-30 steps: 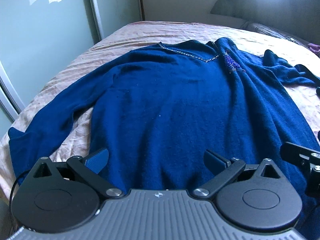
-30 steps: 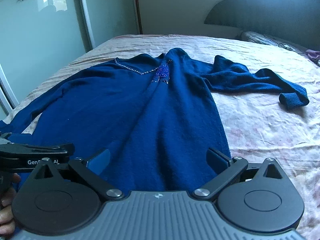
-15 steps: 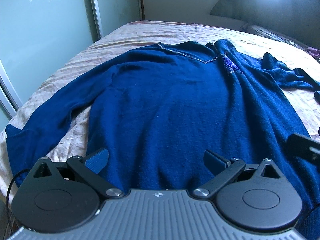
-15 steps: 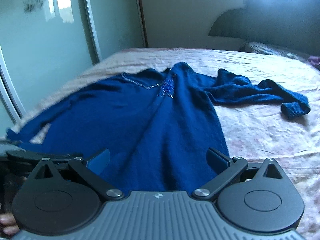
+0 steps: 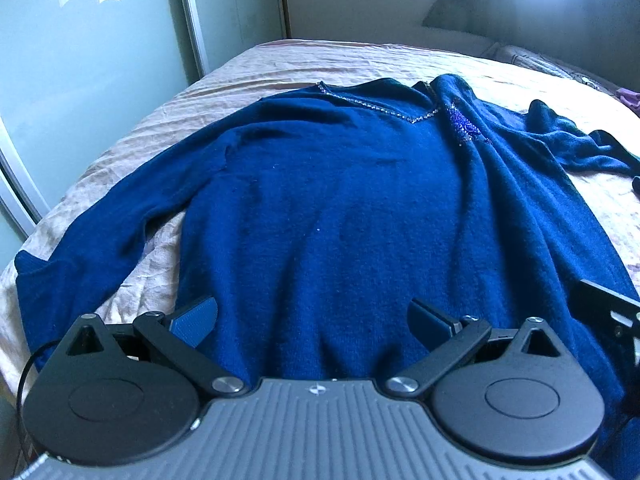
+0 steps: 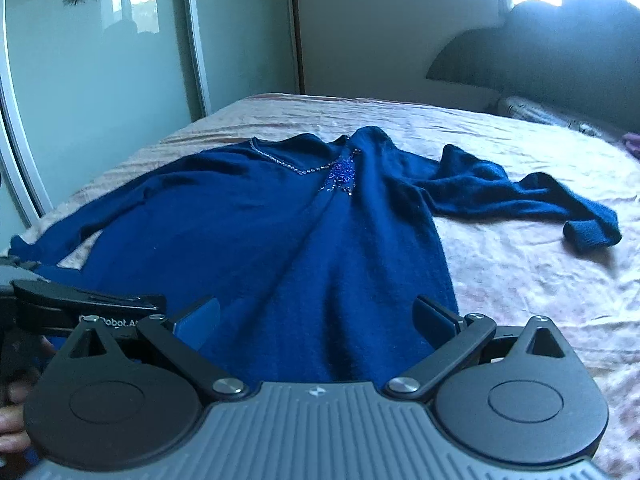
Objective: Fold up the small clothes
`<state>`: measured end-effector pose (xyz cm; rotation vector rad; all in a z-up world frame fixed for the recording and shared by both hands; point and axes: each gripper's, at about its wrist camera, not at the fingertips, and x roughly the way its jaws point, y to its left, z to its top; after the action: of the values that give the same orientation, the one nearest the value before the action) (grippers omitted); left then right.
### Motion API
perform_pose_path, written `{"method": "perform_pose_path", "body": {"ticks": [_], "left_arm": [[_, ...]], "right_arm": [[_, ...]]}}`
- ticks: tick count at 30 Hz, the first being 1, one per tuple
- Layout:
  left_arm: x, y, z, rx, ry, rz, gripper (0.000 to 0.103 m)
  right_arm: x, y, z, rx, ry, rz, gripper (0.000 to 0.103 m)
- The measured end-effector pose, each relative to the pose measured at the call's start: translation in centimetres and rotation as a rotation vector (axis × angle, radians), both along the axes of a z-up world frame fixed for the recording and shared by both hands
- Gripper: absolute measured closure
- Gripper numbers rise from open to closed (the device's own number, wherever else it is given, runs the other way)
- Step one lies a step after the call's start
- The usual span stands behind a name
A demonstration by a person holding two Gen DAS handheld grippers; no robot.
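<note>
A dark blue long-sleeved sweater [image 5: 340, 208] [image 6: 280, 240] with a beaded neckline [image 6: 340, 170] lies spread on the bed. Its left sleeve [image 5: 100, 236] runs toward the bed's left edge. Its right sleeve [image 6: 520, 200] lies crumpled out to the right. My left gripper [image 5: 316, 314] is open over the sweater's hem, with nothing between its fingers. My right gripper [image 6: 316, 318] is open too, near the hem's right part, holding nothing. Part of the left tool [image 6: 80, 308] shows at the right wrist view's left side.
The bed has a wrinkled pinkish cover [image 6: 520, 280]. Mirrored wardrobe doors [image 6: 100, 100] stand along the left. A dark headboard [image 6: 540, 52] and pillows sit at the far right. A hand [image 6: 12, 432] grips the left tool's handle.
The right wrist view has tilted upward, showing more wall and wardrobe. The left view shifted slightly. Both grippers stay open and the sweater has not moved.
</note>
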<state>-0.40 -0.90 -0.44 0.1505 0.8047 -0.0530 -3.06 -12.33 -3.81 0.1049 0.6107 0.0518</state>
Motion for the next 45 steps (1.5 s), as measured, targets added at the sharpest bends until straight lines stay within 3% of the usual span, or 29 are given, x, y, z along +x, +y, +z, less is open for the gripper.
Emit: {"method": "perform_pose_path", "body": {"ticks": [16,26,45], "left_arm": [[0.1,0.4,-0.1,-0.012,0.004,0.007,0.001],[0.1,0.4,-0.1,-0.019,0.005,0.013,0.001],[0.2,0.3,0.3,-0.016,0.0,0.01,0.001]], "right_arm": [[-0.6,0.5,0.1,-0.079,-0.065,0.024,0.0],[-0.3,-0.4,0.0,0.001,-0.035,0.043,0.0],[-0.7,-0.4,0.2,-0.02,-0.07,0.047,0.0]]}}
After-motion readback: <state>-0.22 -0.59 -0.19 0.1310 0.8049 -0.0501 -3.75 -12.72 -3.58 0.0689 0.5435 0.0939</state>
